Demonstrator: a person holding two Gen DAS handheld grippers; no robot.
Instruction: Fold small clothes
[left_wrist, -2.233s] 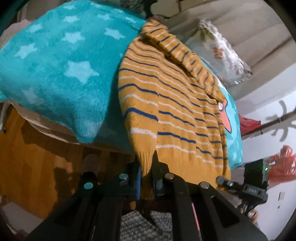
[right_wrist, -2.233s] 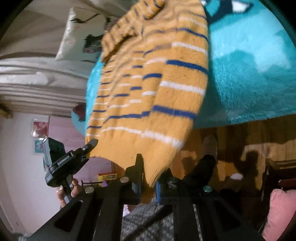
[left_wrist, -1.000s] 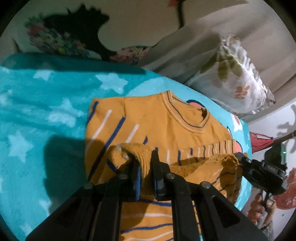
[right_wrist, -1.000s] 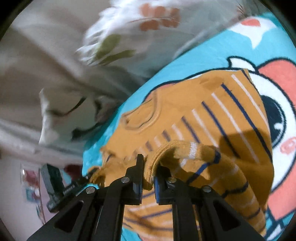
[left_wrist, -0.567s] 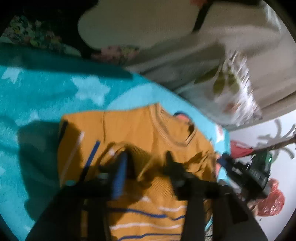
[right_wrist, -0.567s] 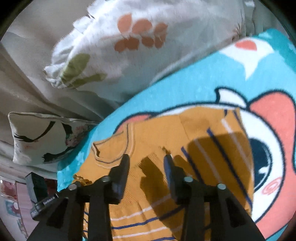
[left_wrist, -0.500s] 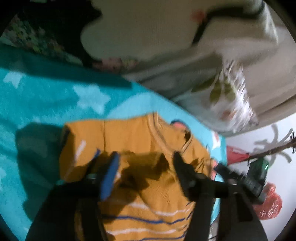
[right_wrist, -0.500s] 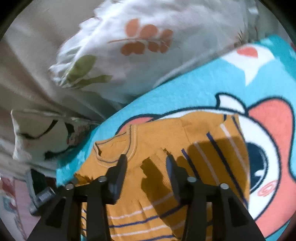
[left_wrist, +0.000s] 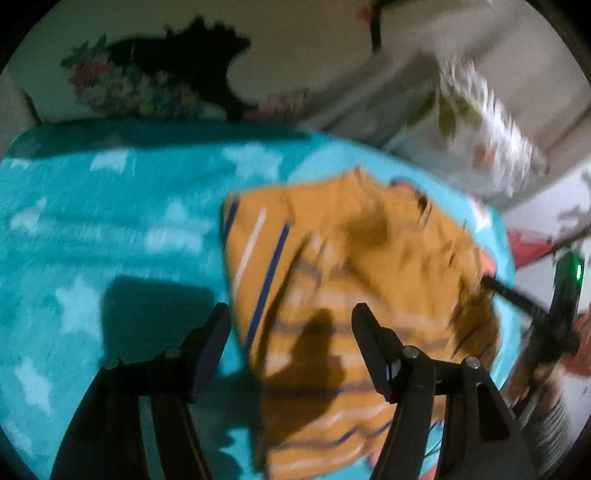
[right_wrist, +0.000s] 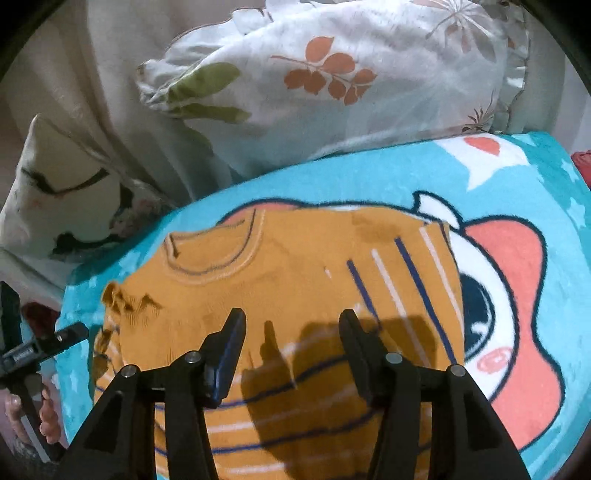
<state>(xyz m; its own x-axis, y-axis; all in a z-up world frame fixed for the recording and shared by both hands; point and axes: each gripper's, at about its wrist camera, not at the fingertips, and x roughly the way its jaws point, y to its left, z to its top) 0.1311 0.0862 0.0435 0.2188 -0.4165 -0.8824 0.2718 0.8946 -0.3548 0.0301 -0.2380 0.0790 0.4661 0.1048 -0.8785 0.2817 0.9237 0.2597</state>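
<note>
Nearest, the left gripper (left_wrist: 291, 325) and the right gripper (right_wrist: 291, 332) hover over the bed, jaws just opened and standing apart with nothing pinched between them. Below them a small mustard-yellow sweater (right_wrist: 295, 295) with blue and white stripes lies folded, neckline facing away, on a turquoise cartoon blanket (right_wrist: 535, 206). Beyond the blanket, a leaf-print pillow (right_wrist: 332, 81) rests against pale bedding.

Small sweater laid on the blanket, pillows behind it.

The orange striped knit sweater (right_wrist: 295, 295) lies in the lower middle of the frame on the teal plush cartoon blanket (right_wrist: 535, 206). The white leaf-print pillow (right_wrist: 332, 92) sits behind at the top, the cream eyelash-print cushion (right_wrist: 66, 192) at the left.
</note>
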